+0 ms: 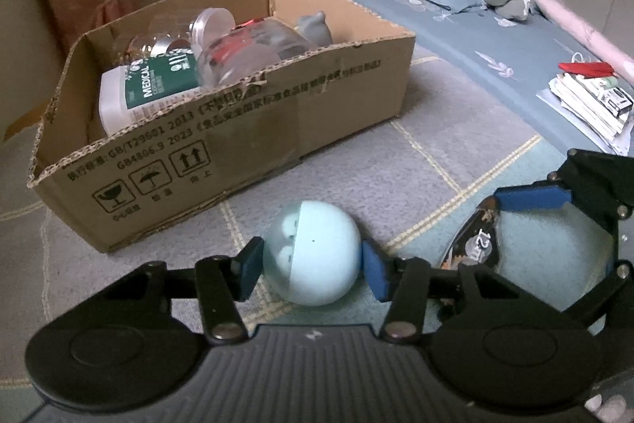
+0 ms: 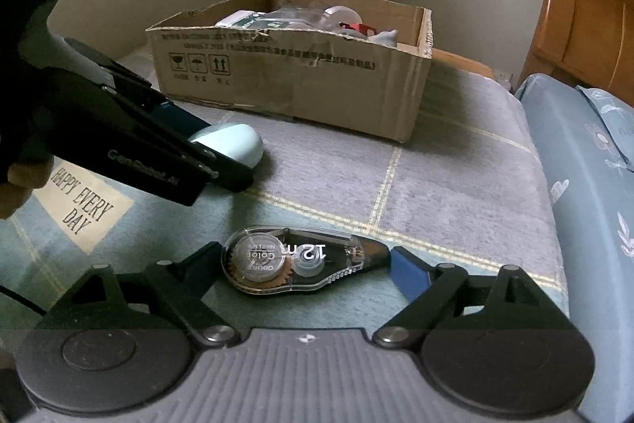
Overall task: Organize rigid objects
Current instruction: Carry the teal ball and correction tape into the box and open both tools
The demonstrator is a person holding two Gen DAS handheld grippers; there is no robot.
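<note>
Inside, the cardboard box (image 1: 245,129) holds a white bottle (image 1: 130,98).

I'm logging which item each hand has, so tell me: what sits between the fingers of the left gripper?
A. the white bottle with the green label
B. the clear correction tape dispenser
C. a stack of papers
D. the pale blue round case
D: in the left wrist view the blue pads of the left gripper press both sides of the pale blue round case on the blanket, while the correction tape dispenser lies between the right gripper's fingers.
</note>
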